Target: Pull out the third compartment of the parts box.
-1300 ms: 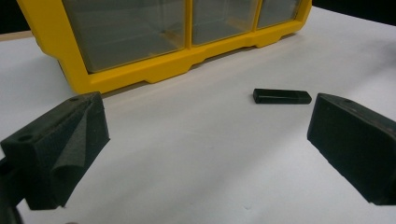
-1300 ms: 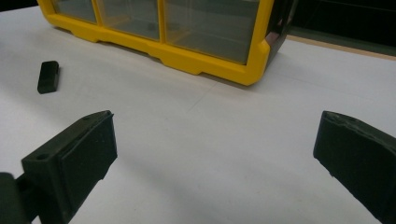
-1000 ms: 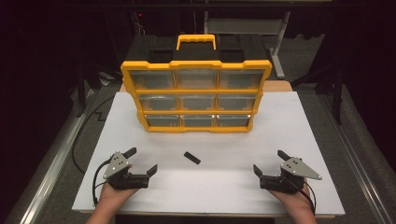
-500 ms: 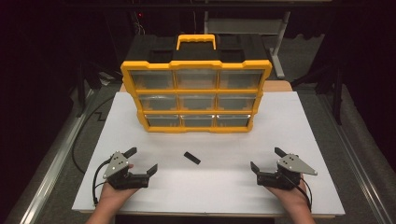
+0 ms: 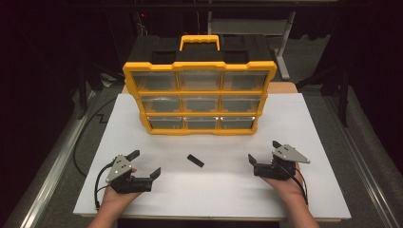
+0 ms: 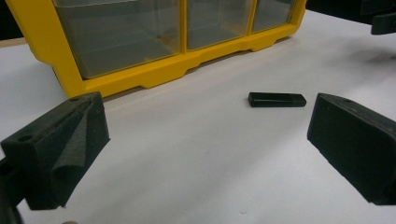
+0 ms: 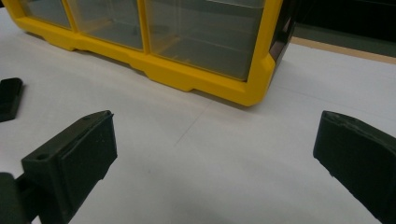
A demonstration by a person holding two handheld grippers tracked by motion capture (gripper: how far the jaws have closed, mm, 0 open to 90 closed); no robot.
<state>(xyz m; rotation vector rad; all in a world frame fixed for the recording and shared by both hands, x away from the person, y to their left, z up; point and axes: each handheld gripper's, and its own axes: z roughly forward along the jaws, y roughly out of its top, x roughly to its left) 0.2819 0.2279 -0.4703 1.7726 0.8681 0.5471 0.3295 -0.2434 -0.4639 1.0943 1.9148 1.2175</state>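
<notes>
Stick: small, black, flat, lay loose on the white table, roughly midway between the two grippers and in front of the yellow organizer; touched by nothing. Left gripper: held in a hand near the table's front edge, jaws wide apart and empty; in the left gripper view the stick lay ahead, nearer the right-side jaw. Right gripper: held in the other hand, jaws likewise wide and empty, well apart from the stick. Yellow organizer: upright at the table's back, three rows of three clear drawers, all closed, black top with a yellow handle. Right gripper view: the organizer's lower corner ahead, one end of the stick at the left edge.
</notes>
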